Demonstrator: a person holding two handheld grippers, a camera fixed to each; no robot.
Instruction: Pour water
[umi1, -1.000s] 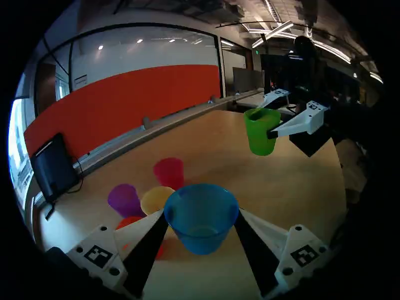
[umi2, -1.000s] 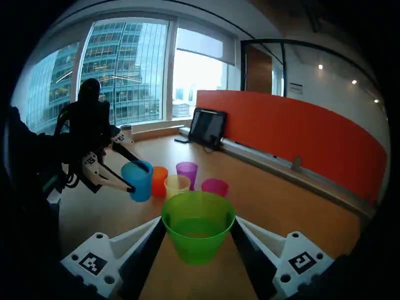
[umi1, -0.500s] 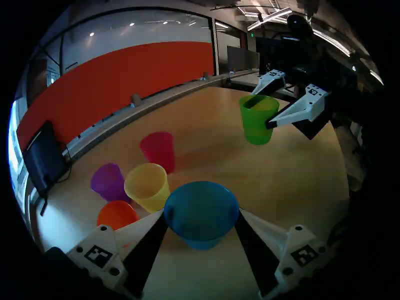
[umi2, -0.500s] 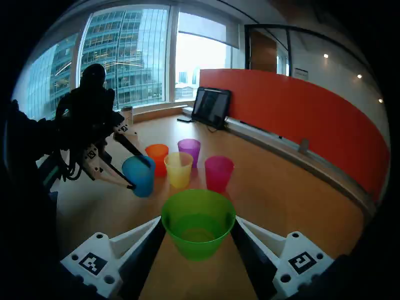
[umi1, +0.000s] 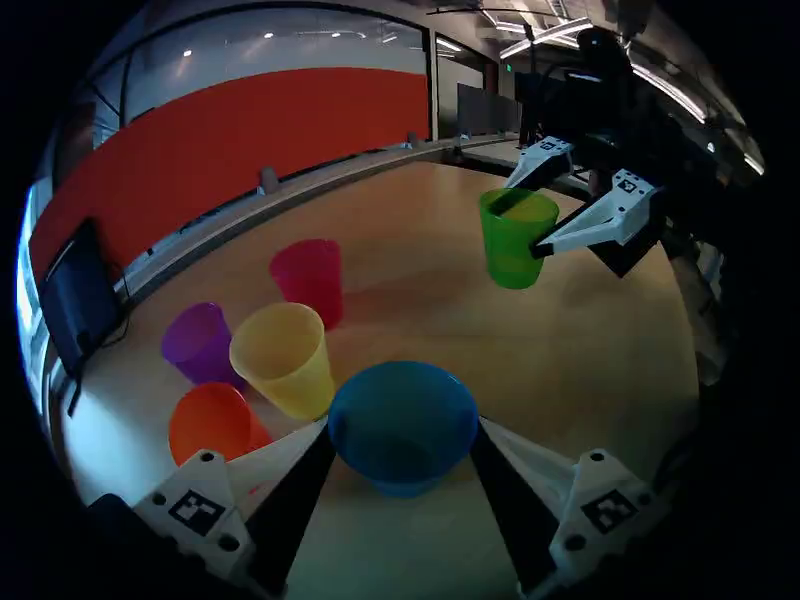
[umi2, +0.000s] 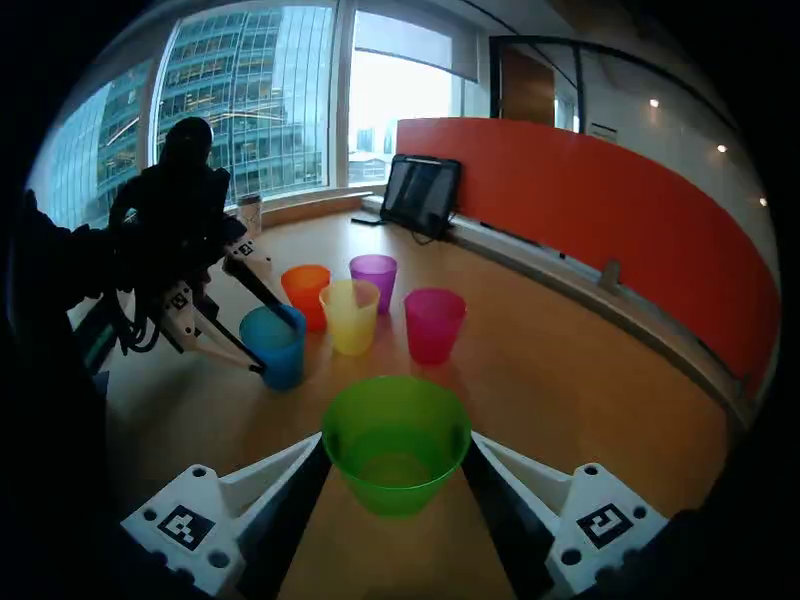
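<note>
**Two tools, each pinching an upright cup**

In the left gripper view, an orange cup (umi1: 215, 440) stands at the far left, with a purple cup (umi1: 200, 343) behind it. A yellow cup (umi1: 285, 357) stands just beside both. A pink cup (umi1: 308, 280) stands a little farther back on the wooden tabletop (umi1: 430, 290). At centre the left tool (umi1: 403, 435) pinches a blue cup (umi1: 403, 400), one finger pressed on each side, and the cup is upright. To the right, well apart from it, the right tool (umi1: 525, 220) pinches a green cup (umi1: 512, 255), also upright.

In the right gripper view, a person (umi2: 180, 220) shows as a dark figure at the left and holds the left tool with the blue cup low over the tabletop. I cannot tell whether the cup touches the wood. Just right of it stand the orange, yellow, purple and pink cups, close together. At centre the green cup sits between the right tool's two fingers, with both pressing on it. I cannot tell whether it holds water. A dark screen (umi2: 422, 195) stands at the back, beside an orange wall (umi2: 600, 220).
</note>
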